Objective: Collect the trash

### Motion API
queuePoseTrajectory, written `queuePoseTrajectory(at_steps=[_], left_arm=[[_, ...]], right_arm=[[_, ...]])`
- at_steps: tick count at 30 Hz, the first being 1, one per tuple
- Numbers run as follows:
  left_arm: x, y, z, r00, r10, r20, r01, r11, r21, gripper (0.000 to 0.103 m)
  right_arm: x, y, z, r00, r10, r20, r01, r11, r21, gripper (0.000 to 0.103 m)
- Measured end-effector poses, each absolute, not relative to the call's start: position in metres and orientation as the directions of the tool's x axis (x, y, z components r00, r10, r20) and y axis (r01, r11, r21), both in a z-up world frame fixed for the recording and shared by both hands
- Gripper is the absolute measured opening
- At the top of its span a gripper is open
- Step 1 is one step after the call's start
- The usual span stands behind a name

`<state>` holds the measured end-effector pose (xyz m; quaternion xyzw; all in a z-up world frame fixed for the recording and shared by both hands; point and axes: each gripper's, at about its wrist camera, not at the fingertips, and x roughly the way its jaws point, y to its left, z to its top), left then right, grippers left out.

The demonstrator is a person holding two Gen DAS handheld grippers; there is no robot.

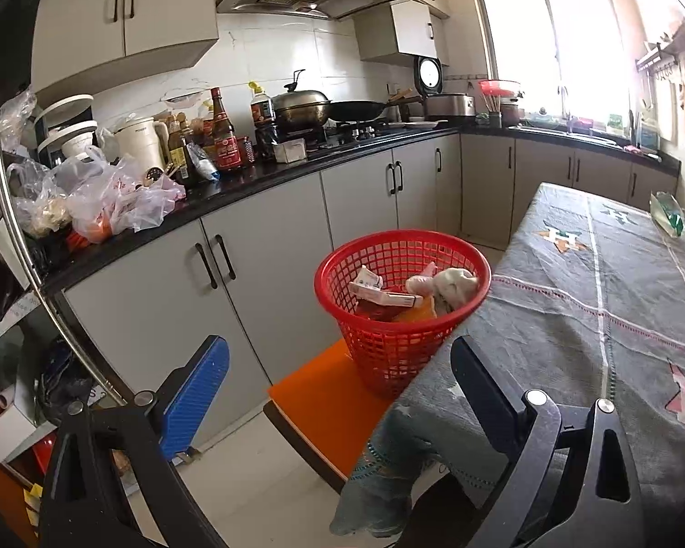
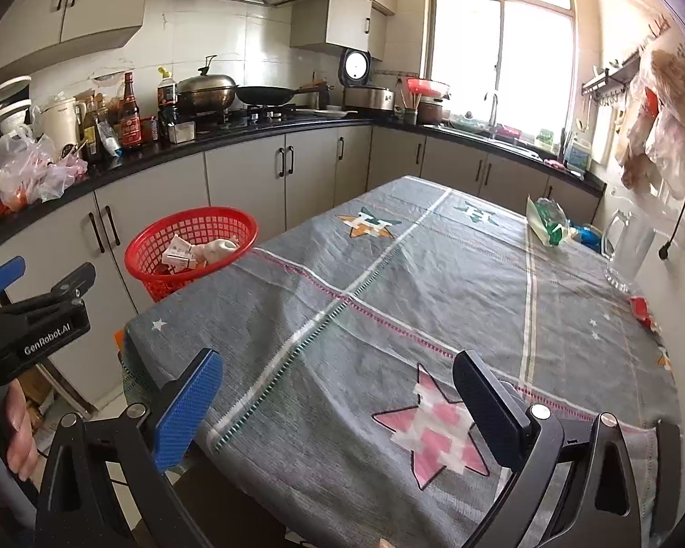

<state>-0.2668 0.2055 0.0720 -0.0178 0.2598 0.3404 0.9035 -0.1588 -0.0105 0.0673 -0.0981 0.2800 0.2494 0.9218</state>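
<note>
Left claw (image 1: 338, 383): you hold it spread wide, empty, near the bench's left edge.
Right claw (image 2: 338, 392): yours is wide too, empty, above the pink star.
Red basket (image 2: 192, 246): left of the bench (image 2: 388, 301), on an orange seat (image 1: 324, 392), with cartons and crumpled paper inside.
Green wrapper (image 2: 545, 221): far right on the bench.

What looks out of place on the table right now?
A crumpled green and white wrapper lies at the table's far right, beside a glass mug, and a small red scrap sits at the right edge. Both look like uncollected trash. The red basket already holds some. Nothing looks spilled.
</note>
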Motion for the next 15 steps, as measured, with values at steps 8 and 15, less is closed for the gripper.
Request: queuePoseTrajectory(at_steps=[8, 15], left_arm=[[-0.266, 0.206, 0.066, 0.628, 0.606, -0.488, -0.620, 0.769, 0.157, 0.097], [-0.265, 0.209, 0.061, 0.624, 0.597, -0.503, -0.615, 0.773, 0.154, 0.097]], right_arm=[[-0.157, -0.009, 0.063, 0.710, 0.407, -0.575, -0.513, 0.858, -0.027, 0.103], [-0.159, -0.004, 0.058, 0.704, 0.401, -0.586, -0.520, 0.853, -0.041, 0.103]])
